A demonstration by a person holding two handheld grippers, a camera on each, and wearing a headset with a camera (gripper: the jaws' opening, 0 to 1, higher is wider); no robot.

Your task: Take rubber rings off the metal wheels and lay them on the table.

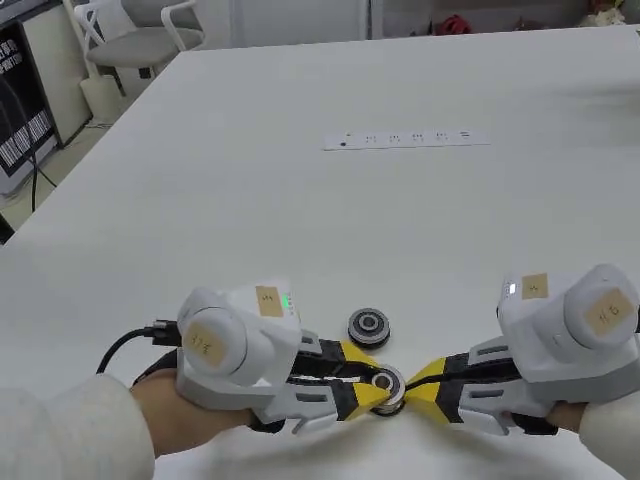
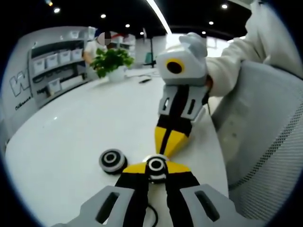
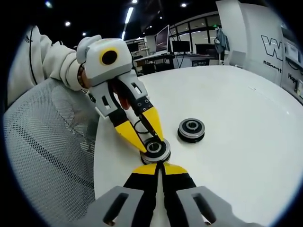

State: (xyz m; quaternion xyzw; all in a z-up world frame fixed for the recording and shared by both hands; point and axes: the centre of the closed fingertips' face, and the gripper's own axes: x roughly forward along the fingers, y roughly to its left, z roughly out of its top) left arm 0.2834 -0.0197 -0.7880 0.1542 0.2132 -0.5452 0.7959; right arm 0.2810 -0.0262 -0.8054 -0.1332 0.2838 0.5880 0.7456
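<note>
Wheel (image 1: 386,382) between the two grippers: in the head view the yellow tips cover most of the rim. Cannot tell whether a rubber ring is on it.

Right gripper (image 3: 160,166): tips meet at the wheel's near rim and hide the contact spot. Pinching or only touching, unclear.

Left gripper (image 2: 156,166): its own jaws hide the wheel's lower half.

Strip (image 1: 405,138) on the table (image 1: 300,210), well beyond the wheel: print too small to read.

Hand (image 1: 185,420) left of the wheel: cut off by the bottom edge.

Cable (image 1: 125,345) left of the wheel: far end passes behind the sleeve (image 1: 60,430).
</note>
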